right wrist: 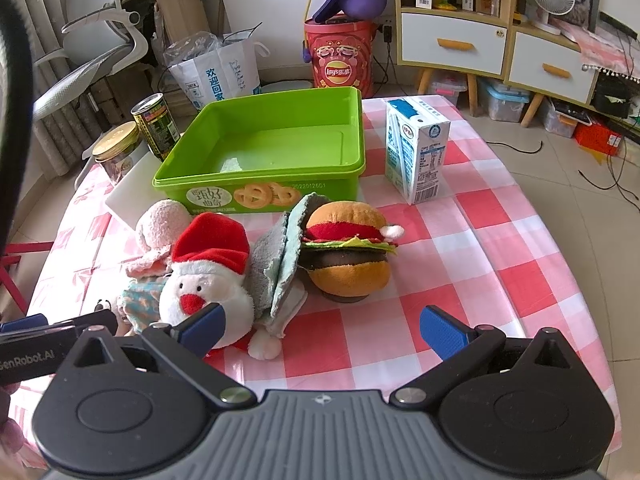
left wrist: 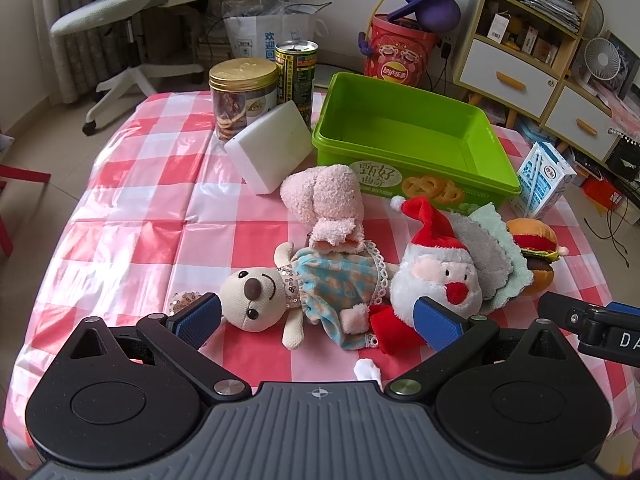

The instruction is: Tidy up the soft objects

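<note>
Hovering wide open over the mouse doll (left wrist: 280, 292) and Santa plush (left wrist: 436, 276) near the table's front edge, the left tongs (left wrist: 318, 318) await a first pick, while the right tongs (right wrist: 324, 330), equally wide, face the burger plush (right wrist: 348, 252) before the empty green box (right wrist: 276, 140).

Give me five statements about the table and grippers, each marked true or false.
1. The green bin is empty. True.
2. The left gripper is shut on the Santa. False: it is open, holding nothing.
3. The milk carton stands upright. True.
4. The burger lies in the bin. False: it sits on the tablecloth.
5. The right gripper is open. True.
</note>
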